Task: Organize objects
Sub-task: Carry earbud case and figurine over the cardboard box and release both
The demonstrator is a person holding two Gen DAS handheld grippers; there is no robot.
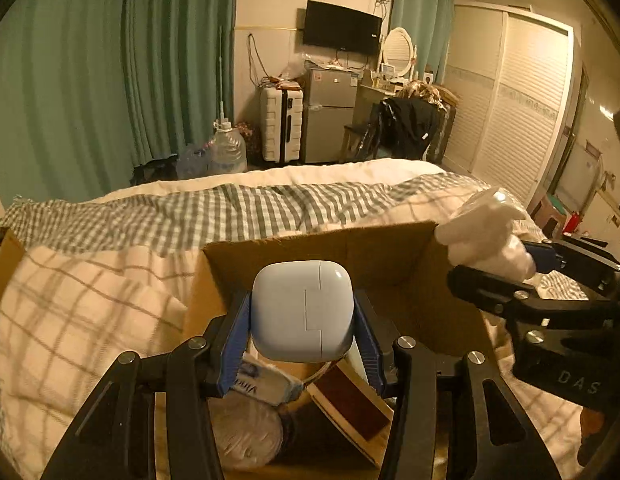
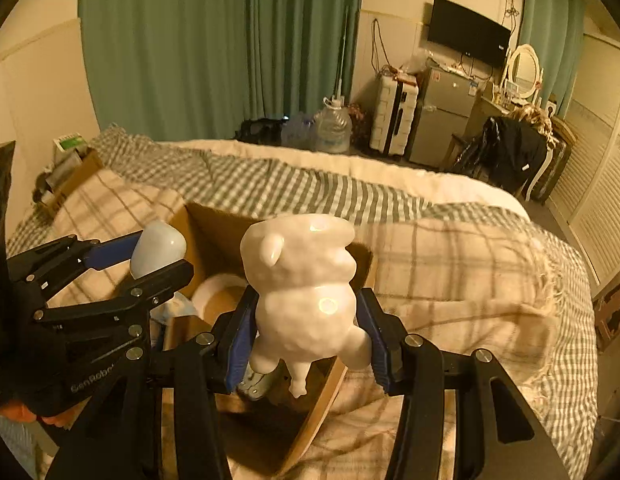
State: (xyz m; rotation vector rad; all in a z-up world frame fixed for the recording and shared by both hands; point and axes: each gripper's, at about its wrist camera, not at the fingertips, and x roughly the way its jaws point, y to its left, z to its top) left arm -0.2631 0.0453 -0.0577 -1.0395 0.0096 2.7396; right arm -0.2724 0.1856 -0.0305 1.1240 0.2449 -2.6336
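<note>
Left fingers [image 1: 249, 320] clamp a pale-blue case [image 1: 303, 310], right fingers [image 2: 239, 340] a white figurine [image 2: 305, 292], above the cardboard box [image 1: 330, 248].

Box floor: you see little of the cardboard box [image 1: 390, 252]; the pale blue case [image 1: 301, 310] and the left gripper [image 1: 301, 320] cover its middle.
Tissue pack [image 1: 265, 384]: its print is partly hidden behind a blue pad, unreadable.
Dark red book [image 1: 350, 400]: one end is behind the case.
White figurine [image 2: 305, 288]: it blocks the box's far corner.
Second box [image 2: 75, 172]: blurred, contents unclear.
</note>
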